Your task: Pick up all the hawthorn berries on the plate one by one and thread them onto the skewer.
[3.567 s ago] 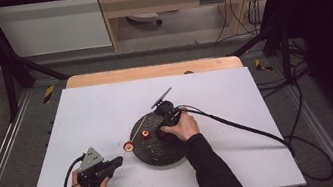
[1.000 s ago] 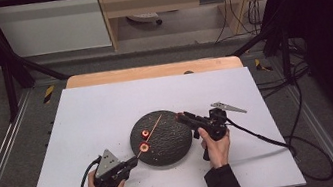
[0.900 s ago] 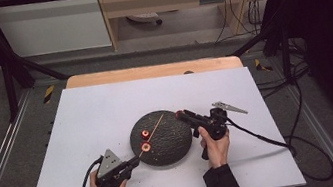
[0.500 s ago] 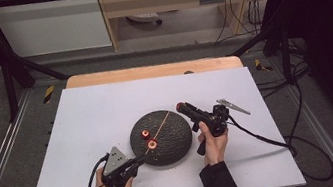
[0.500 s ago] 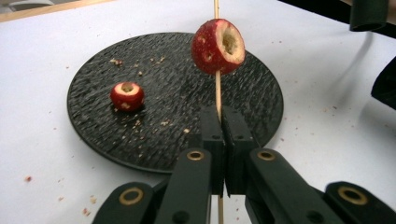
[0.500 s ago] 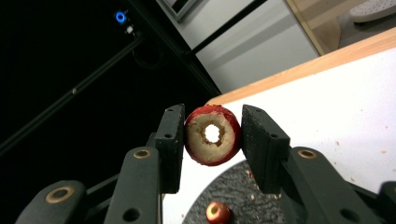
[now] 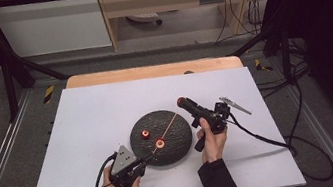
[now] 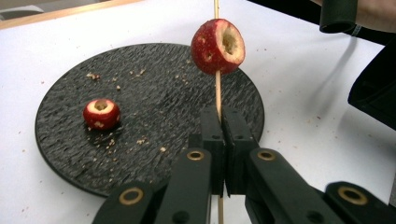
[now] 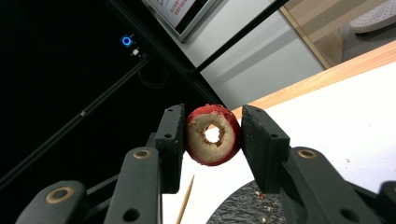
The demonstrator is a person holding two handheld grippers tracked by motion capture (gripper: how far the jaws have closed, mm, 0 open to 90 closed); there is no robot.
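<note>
White tabletop point(image 7: 85, 136) fills the middle of the high view, with a round black textured plate point(image 7: 175, 145) at its centre. At lower left of that view, the left gripper point(image 8: 223, 126) is clamped shut on a thin wooden skewer point(image 8: 217, 93) carrying a cored red fruit point(image 8: 218, 45). Another cored red fruit piece point(image 8: 101, 113) lies on the plate. Right of the plate, the right gripper point(image 9: 211, 135) is closed on a red cored fruit ring point(image 9: 213, 134), raised above the table.
</note>
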